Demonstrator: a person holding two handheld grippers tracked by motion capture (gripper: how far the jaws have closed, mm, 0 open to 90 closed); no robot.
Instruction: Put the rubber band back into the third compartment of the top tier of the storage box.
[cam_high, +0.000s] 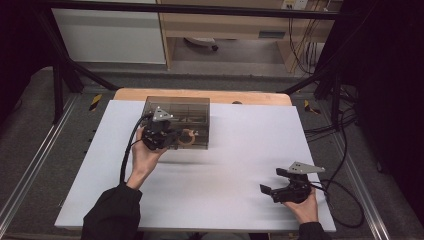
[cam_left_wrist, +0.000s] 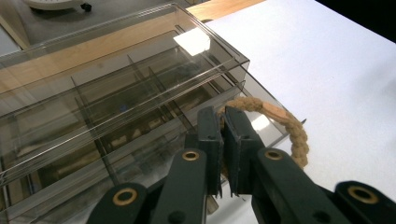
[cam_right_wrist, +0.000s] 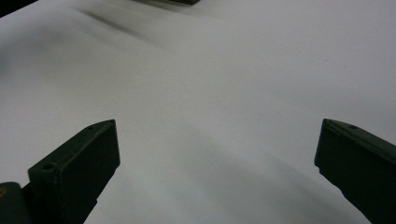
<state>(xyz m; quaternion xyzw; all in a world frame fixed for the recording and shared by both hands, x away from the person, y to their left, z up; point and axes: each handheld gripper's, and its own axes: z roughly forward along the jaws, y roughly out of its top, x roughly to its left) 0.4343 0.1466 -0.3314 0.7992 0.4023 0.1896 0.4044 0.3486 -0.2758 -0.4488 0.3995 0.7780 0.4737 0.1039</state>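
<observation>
Left gripper (cam_left_wrist: 223, 122), centre frame: jaws clamped on braided rope ring (cam_left_wrist: 289, 128) at clear divided box (cam_left_wrist: 116, 93). Right gripper (cam_high: 276, 183), lower right: jaws apart over white worktop (cam_high: 235, 150).

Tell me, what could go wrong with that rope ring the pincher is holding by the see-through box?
The left gripper pinches the braided rope ring by a thin bit at one side, so the ring might slip out or swing. The ring hangs right at the corner of the clear divided box, so it could snag on the box's edge or nudge the box. The right gripper rests open far off on the white table, too far to help quickly.
</observation>
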